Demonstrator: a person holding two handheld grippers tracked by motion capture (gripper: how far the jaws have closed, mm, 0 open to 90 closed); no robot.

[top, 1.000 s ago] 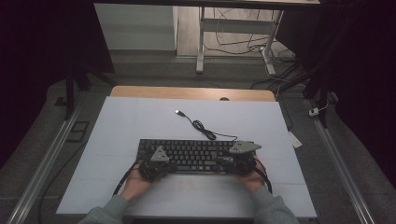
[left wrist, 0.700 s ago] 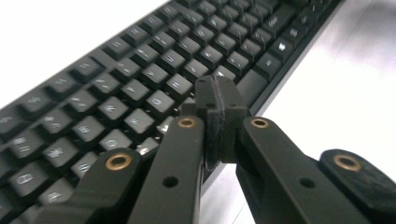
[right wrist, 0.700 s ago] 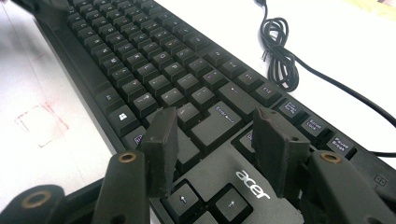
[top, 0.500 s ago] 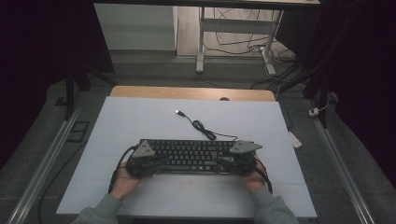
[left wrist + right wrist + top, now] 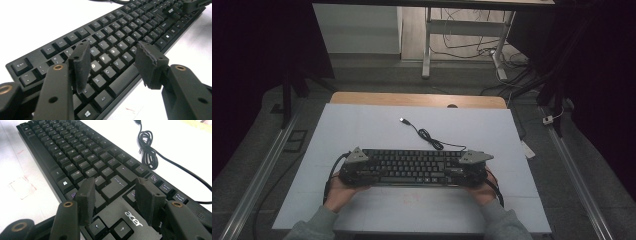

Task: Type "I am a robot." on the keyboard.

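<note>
The black keyboard (image 5: 412, 167) lies flat on the white bench (image 5: 362, 125), near its front edge, with its cable (image 5: 427, 135) coiled just behind it. It looks stiff and fairly light, but long, so I'd judge it best taken by its two short ends. The left gripper (image 5: 354, 167) hangs over the keyboard's left end, its jaws just opened with only keys beneath them. The right gripper (image 5: 472, 167) over the right end is spread too, holding nothing.
</note>
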